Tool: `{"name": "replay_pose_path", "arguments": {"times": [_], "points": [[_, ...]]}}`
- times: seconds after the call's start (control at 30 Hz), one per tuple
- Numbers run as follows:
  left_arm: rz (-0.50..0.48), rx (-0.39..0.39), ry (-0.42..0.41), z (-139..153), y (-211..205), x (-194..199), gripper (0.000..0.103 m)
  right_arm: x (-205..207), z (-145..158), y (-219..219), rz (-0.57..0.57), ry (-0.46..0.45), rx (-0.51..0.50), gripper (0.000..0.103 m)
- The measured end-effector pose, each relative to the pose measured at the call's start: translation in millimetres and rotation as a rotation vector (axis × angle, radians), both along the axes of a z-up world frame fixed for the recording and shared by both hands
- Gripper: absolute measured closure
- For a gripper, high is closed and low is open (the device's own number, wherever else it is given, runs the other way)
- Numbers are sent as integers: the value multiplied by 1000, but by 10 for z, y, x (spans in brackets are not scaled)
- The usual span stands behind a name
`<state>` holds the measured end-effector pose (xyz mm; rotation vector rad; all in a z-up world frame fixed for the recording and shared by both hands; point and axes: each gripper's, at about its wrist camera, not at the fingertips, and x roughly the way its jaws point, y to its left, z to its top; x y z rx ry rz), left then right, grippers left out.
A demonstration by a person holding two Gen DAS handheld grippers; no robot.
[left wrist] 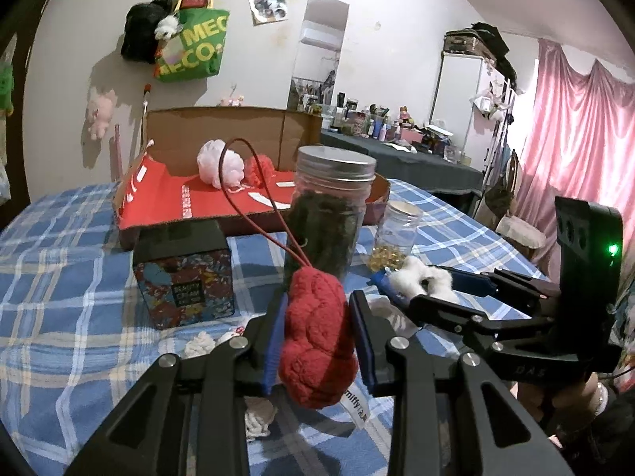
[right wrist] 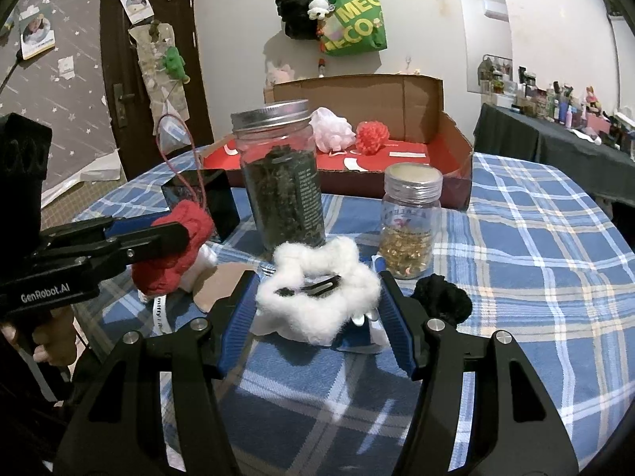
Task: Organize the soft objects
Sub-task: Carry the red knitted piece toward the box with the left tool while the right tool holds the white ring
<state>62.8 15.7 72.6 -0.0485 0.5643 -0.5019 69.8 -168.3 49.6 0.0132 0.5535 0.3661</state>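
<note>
My left gripper [left wrist: 317, 333] is shut on a red knitted soft toy [left wrist: 315, 337] with a dark red cord loop, held above the checked tablecloth; it also shows in the right wrist view [right wrist: 174, 254]. My right gripper [right wrist: 313, 297] is shut on a white fluffy hair clip [right wrist: 317, 289], also seen in the left wrist view [left wrist: 420, 279]. An open cardboard box with a red floor [left wrist: 206, 202] stands behind, holding a pale pink puff [left wrist: 220, 162] and a red puff [left wrist: 260, 168]. A black scrunchie [right wrist: 440, 297] lies right of my right gripper.
A tall jar of dark leaves [right wrist: 281, 174] and a small jar of yellow capsules [right wrist: 408, 226] stand between the grippers and the box. A patterned box with a black lid [left wrist: 184, 273] stands at the left. White soft items lie on the cloth under the left gripper [left wrist: 198, 343].
</note>
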Motion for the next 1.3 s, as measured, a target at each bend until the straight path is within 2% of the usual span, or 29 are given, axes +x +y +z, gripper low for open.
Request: {"name": "replay_pose_path", "arguments": {"times": [0.37, 0.53, 0.73, 1.0, 1.3], "points": [[83, -79, 45, 177, 514, 9, 70, 34, 115, -283, -58, 11, 26, 45], [161, -50, 39, 230, 760, 60, 70, 98, 127, -420, -79, 34, 41, 45], [232, -9, 70, 194, 1032, 184, 70, 211, 110, -554, -88, 81, 47, 45], [228, 34, 143, 63, 1199, 464, 70, 371, 108, -708, -93, 134, 38, 45], [173, 79, 156, 29, 1219, 835, 70, 676, 160, -975, -107, 193, 69, 45]]}}
